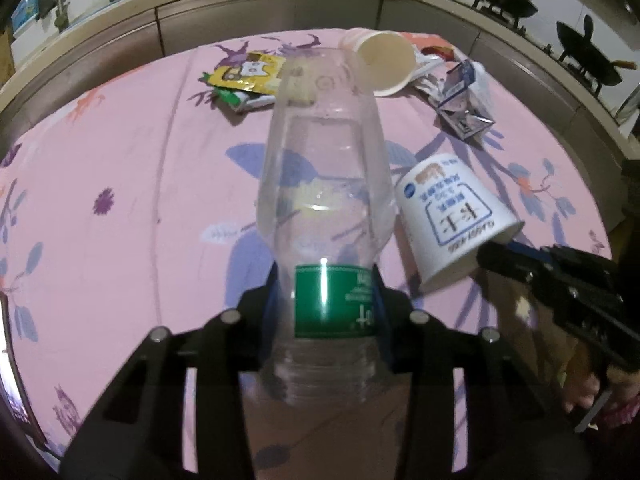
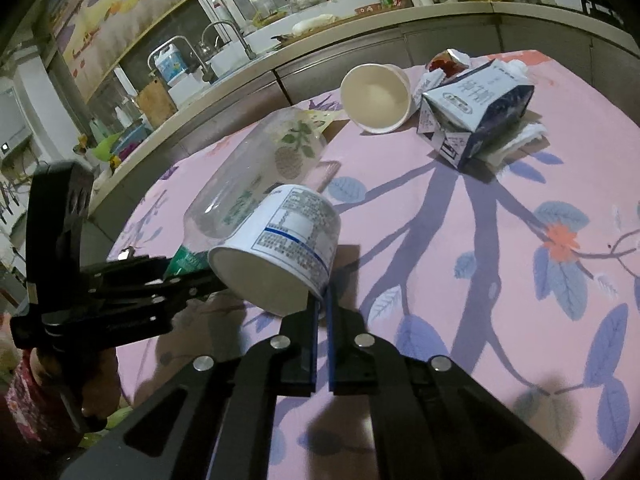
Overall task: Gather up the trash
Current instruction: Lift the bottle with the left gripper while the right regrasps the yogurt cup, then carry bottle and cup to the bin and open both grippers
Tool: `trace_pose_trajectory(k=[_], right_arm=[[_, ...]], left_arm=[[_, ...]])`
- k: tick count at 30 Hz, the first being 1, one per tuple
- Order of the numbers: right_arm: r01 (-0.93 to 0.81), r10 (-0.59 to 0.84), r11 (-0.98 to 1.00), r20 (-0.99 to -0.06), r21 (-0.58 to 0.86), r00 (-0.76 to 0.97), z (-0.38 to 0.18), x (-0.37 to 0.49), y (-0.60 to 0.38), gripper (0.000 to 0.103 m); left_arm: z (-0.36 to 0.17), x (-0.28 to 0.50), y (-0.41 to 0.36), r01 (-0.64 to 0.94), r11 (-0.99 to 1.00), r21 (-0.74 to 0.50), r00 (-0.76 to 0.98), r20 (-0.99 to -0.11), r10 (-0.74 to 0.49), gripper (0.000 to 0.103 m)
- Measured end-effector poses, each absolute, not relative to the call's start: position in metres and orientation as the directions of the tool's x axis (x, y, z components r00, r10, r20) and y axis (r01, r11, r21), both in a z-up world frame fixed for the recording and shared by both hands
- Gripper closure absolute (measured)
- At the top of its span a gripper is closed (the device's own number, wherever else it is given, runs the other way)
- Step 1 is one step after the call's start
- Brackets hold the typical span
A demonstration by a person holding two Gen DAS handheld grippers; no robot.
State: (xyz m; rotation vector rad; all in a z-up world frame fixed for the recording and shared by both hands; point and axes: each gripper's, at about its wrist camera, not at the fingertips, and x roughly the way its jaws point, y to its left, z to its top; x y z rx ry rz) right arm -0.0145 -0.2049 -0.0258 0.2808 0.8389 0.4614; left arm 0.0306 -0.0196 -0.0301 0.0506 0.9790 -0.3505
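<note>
From the left wrist camera, the left gripper has its fingers clamped on the green-labelled neck of a clear plastic bottle, whose body points away over the pink floral counter. Just right of the bottle, a printed paper cup tilts with its rim pinched by the right gripper, which enters from the right. At the far side lie a yellow snack wrapper, an empty paper cup on its side and a crushed carton.

From the right wrist camera, the right gripper has its fingers nearly together, squeezing the printed paper cup by its rim. The left gripper comes in from the left, gripping the plastic bottle, which lies behind the cup. Farther off, the empty paper cup and crushed carton rest on the counter.
</note>
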Motion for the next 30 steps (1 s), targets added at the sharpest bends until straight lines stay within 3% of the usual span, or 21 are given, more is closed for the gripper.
trace_pose_trajectory(k=[7, 13, 24, 30], right_arm=[[-0.248, 0.573, 0.803, -0.586, 0.542, 0.573, -0.021, -0.031, -0.237, 0.102], [-0.184, 0.535, 0.800, -0.540, 0.571, 0.650, -0.011, -0.051, -0.281, 0.102], [0.124, 0.279, 0.775, -0.512, 0.620, 0.813, -0.018, -0.074, -0.430, 0.102], [0.336, 0.070, 0.711, -0.538, 0.618, 0.840, -0.031, -0.070, -0.527, 0.102]], left_arm=[[-0.001, -0.004, -0.013, 0.372, 0.910, -0.185, 0.565, -0.733, -0.380, 0.064], [0.024, -0.005, -0.052, 0.491, 0.856, -0.162, 0.563, -0.691, -0.453, 0.064], [0.033, 0.049, -0.238, 0.761, 0.625, -0.176, 0.324, -0.732, -0.599, 0.064], [0.025, 0.087, -0.355, 0.828, 0.510, -0.235, 0.131, -0.803, -0.582, 0.064]])
